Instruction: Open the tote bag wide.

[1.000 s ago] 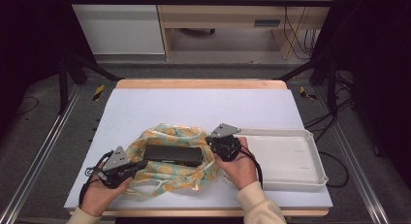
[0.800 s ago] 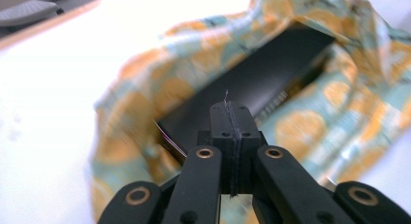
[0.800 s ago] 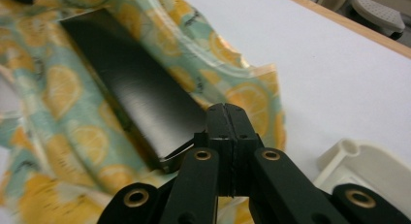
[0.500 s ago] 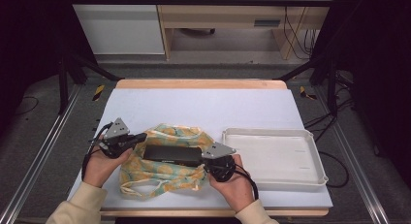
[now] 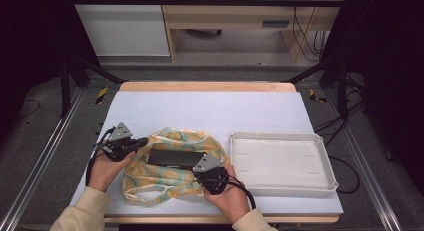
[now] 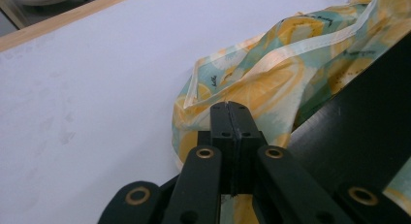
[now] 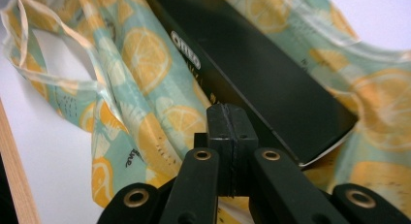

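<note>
Since a moment ago my left gripper [image 5: 142, 140] has slid up along the bag's left edge, while my right gripper [image 5: 200, 167] has dropped back toward the table's near edge. The lemon-print cloth bag [image 5: 170, 181] lies crumpled on the white table mat [image 5: 200, 111], near its front edge, left of centre. A flat black box [image 5: 176, 157] rests in the bag's open mouth. My left jaws are pressed together on the bag's pale hem [image 6: 252, 76]; my right jaws are also together, at the fabric beside the box's near corner, though whether they pinch cloth I cannot tell. An empty white tray [image 5: 282, 186] sits just right of the bag.
</note>
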`<action>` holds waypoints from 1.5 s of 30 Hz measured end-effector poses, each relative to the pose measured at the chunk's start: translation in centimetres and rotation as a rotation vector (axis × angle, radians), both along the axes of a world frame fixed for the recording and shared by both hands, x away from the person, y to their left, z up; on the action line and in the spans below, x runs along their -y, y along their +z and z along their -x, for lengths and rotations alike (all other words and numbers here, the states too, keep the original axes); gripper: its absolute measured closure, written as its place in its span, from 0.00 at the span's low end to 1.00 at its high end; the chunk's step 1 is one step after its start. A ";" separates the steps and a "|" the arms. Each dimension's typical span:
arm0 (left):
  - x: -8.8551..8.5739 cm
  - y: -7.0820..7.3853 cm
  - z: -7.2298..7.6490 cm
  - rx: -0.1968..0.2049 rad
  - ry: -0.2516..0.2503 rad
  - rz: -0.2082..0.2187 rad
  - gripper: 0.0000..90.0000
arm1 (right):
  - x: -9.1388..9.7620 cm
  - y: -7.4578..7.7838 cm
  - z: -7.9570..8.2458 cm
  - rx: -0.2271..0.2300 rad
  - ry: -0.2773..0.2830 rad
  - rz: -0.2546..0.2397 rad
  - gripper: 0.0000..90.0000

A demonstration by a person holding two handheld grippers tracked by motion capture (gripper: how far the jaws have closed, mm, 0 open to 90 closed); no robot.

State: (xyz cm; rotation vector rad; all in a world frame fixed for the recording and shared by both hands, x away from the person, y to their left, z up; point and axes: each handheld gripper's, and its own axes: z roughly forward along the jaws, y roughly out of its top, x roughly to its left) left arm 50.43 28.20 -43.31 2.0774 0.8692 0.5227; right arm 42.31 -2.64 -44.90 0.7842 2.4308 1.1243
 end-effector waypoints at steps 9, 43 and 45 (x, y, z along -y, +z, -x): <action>0.7 -1.7 -0.7 -0.037 0.005 -0.060 1.00 | -0.4 -1.7 -0.5 -0.047 0.002 0.057 1.00; -0.5 -1.8 -0.4 0.010 0.051 -0.087 1.00 | 1.0 -1.5 -0.1 -0.027 0.000 0.049 1.00; -0.7 -1.1 0.0 0.029 0.051 -0.065 1.00 | 1.2 -1.2 0.0 -0.017 -0.004 0.040 1.00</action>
